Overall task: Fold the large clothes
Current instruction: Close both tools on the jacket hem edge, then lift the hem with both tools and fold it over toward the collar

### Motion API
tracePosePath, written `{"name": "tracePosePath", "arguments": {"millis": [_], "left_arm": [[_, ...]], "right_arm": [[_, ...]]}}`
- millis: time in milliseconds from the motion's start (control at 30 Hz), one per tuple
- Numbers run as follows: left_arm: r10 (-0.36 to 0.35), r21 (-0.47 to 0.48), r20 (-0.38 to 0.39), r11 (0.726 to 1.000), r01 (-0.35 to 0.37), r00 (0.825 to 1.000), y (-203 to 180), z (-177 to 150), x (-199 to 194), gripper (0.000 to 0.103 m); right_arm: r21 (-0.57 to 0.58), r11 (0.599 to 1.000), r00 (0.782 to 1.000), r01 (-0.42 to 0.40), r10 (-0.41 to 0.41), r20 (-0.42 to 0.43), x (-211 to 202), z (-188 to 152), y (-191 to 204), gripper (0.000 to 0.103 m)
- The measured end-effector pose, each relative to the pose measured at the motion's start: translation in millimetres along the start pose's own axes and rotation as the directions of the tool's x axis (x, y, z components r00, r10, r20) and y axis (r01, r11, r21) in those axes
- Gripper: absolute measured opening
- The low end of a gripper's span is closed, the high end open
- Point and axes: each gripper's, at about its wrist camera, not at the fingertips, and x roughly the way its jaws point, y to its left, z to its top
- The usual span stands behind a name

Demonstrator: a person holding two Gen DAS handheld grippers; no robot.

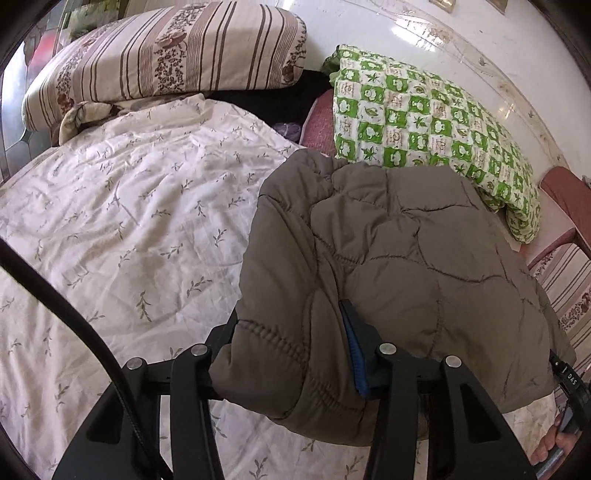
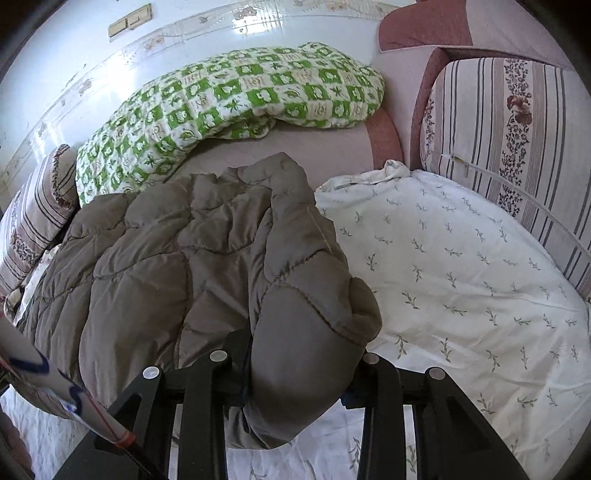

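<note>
While both arms lift it, the quilted grey-brown jacket (image 1: 406,258) hangs bunched over the floral bed sheet (image 1: 129,221), filling the lower right of the left view. Left hand-held gripper (image 1: 291,354) clamps one edge; right hand-held gripper (image 2: 295,358) pinches another fold. Behind lies a green checked quilt (image 2: 229,99).

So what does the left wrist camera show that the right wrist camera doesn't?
Only the left wrist view shows a hand at its lower right edge and a blue finger pad against the quilted coat. Only the right wrist view shows wall switches and a white paper tube. Both show the coat clamped in that camera's own gripper, left gripper, right gripper, plus the green checked quilt, striped pillow and leaf-print sheet.
</note>
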Motion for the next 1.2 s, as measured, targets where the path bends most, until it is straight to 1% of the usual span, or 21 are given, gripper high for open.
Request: {"name": "tracePosePath", "arguments": {"millis": [200, 400, 600, 700, 833, 900, 967, 1000, 1033, 1067, 1100, 1133, 1167, 1200], "left_arm": [[-0.011, 0.008, 0.011, 1.000, 0.011, 1.000, -3.5, 0.9, -20.4, 0.045], [-0.031, 0.016, 0.031, 0.999, 0.030, 0.999, -6.5, -6.2, -56.0, 0.044], [-0.039, 0.029, 0.058, 0.999, 0.038, 0.998, -2.5, -29.8, -99.5, 0.044], [-0.039, 0.013, 0.041, 0.999, 0.038, 0.998, 5.3, -52.1, -118.9, 0.043], [-0.025, 0.015, 0.044, 1.000, 0.025, 0.999, 9.8, -74.7, -137.6, 0.044], [-0.022, 0.009, 0.030, 1.000, 0.021, 0.999, 13.9, -87.2, -142.0, 0.044], [-0.006, -0.016, -0.003, 1.000, 0.006, 1.000, 20.0, -99.3, -137.4, 0.050], [0.025, -0.033, -0.021, 0.999, -0.025, 0.999, 24.6, -104.3, -132.3, 0.057], [0.044, -0.043, -0.038, 0.998, -0.045, 0.998, 27.4, -106.2, -128.0, 0.065], [0.054, -0.064, -0.066, 0.996, -0.058, 0.996, 33.6, -107.8, -122.5, 0.068], [0.049, -0.091, -0.083, 0.994, -0.057, 0.995, 40.0, -108.3, -120.0, 0.077], [0.047, -0.123, -0.095, 0.991, -0.058, 0.994, 47.3, -108.2, -119.3, 0.084], [0.035, -0.168, -0.102, 0.984, -0.052, 0.994, 56.5, -108.7, -120.8, 0.084], [0.009, -0.212, -0.109, 0.977, -0.032, 0.994, 64.6, -108.7, -121.7, 0.084]], "right_arm": [[-0.012, 1.000, 1.000, -0.012, 0.012, 0.010, -18.8, 1.6, -0.1, 0.034], [-0.021, 0.999, 0.999, -0.038, 0.039, 0.024, -49.9, -2.1, -4.4, 0.033], [-0.029, 0.997, 0.997, -0.066, 0.067, 0.041, -96.7, -18.3, -12.6, 0.033], [-0.021, 0.997, 0.996, -0.077, 0.078, 0.040, -114.9, -34.2, -19.0, 0.033], [0.024, 0.995, 0.995, -0.095, 0.095, 0.008, -135.6, -61.9, -34.0, 0.033], [0.045, 0.995, 0.996, -0.091, 0.091, -0.010, -139.6, -73.8, -40.0, 0.033], [0.082, 0.994, 0.996, -0.076, 0.080, -0.048, -135.5, -87.1, -49.0, 0.035], [0.109, 0.992, 0.994, -0.070, 0.079, -0.078, -128.6, -93.0, -54.9, 0.038], [0.141, 0.988, 0.989, -0.064, 0.082, -0.126, -117.6, -98.2, -61.3, 0.043], [0.176, 0.982, 0.982, -0.064, 0.094, -0.164, -108.9, -101.1, -68.3, 0.046], [0.250, 0.965, 0.972, -0.079, 0.130, -0.194, -101.3, -104.3, -81.0, 0.054], [0.300, 0.950, 0.966, -0.091, 0.157, -0.204, -99.5, -105.1, -90.0, 0.062], [0.347, 0.932, 0.960, -0.104, 0.185, -0.211, -98.9, -105.7, -98.7, 0.066], [0.396, 0.911, 0.952, -0.113, 0.213, -0.220, -98.3, -105.5, -107.7, 0.071]]}}
